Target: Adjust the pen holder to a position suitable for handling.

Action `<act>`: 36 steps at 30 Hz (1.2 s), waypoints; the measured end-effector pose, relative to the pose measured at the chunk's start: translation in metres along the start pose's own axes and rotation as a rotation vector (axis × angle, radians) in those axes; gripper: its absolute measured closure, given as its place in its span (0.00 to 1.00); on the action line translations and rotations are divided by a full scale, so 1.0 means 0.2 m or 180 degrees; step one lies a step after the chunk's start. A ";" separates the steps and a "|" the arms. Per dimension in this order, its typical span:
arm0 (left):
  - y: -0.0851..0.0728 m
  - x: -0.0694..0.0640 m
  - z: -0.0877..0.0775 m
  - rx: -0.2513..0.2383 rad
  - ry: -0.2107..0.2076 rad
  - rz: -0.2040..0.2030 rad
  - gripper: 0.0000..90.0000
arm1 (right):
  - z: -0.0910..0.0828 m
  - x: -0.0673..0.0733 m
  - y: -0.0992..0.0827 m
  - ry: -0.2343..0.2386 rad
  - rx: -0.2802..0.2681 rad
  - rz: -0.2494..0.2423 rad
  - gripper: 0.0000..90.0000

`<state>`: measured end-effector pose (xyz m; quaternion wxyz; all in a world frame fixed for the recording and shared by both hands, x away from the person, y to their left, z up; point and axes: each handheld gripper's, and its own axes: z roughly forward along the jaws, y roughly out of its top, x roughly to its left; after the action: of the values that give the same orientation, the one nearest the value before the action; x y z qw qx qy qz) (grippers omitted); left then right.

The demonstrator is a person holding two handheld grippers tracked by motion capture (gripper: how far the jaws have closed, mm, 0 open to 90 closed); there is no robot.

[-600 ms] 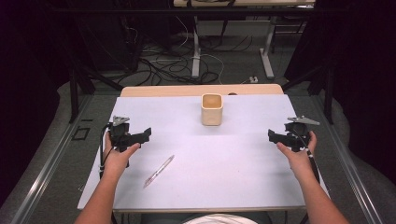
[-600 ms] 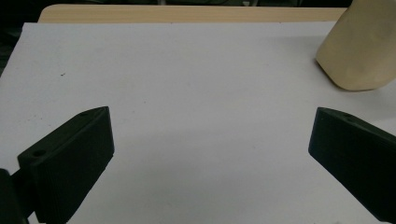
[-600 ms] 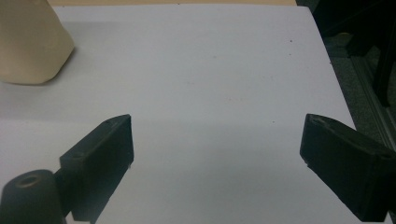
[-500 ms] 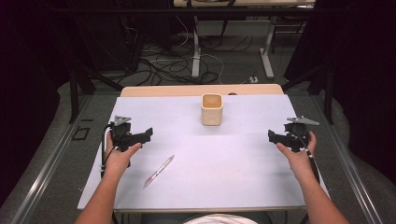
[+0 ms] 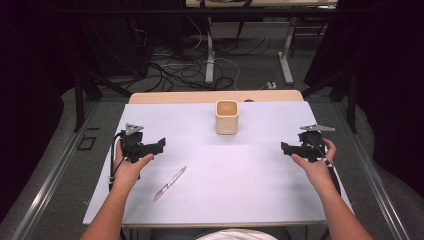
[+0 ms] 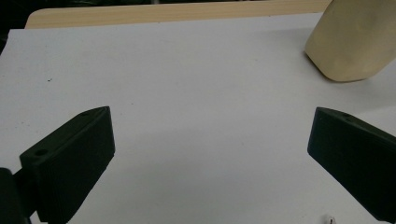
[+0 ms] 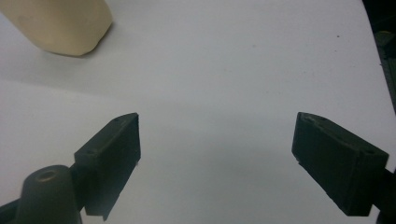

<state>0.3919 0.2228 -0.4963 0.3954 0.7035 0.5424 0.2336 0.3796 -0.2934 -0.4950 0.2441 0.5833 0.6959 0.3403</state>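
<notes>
A white sheet (image 5: 260, 165) covers most of a light wooden table (image 5: 170, 97), whose bare far edge shows as a strip beyond the sheet. Near the middle of the far side stands a cream, square-sided cup (image 5: 227, 117), upright with its mouth open to the camera; what is inside it, if anything, is hard to make out from above.

The left gripper (image 5: 159, 144) is held over the left part of the sheet by the person's left hand (image 5: 129, 165), its black jaws pointing toward the middle of the table. In the left gripper view the two jaws stand wide apart with nothing between them but white sheet, and the cup (image 6: 352, 39) sits up and to the right, well beyond the jaw tips (it looks tilted there, since the camera turns with the hand). A cable (image 5: 114, 155) loops down from this gripper along the wrist.

A clear pen (image 5: 170, 183) lies flat on the sheet in front of the left gripper and a little toward the centre, slanted, near the left hand but apart from it.

The right gripper (image 5: 285, 146) is over the right part of the sheet, held by the right hand (image 5: 315, 165), jaws aimed inward toward the left gripper, with a grey three-cornered plate on top. In the right gripper view its jaws are likewise spread wide and hold nothing; the cup (image 7: 58, 23) shows at the upper left, well clear of them.
</notes>
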 end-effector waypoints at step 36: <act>0.00 0.00 -0.01 0.0005 0.0008 0.0007 0.01 | 0.01 0.38 0.33 0.0271 0.0746 -0.1889 0.26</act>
<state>0.3907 0.2233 -0.4953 0.3939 0.7041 0.5423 0.2345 0.4082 -0.2127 -0.4423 0.2345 0.3643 0.8797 0.1959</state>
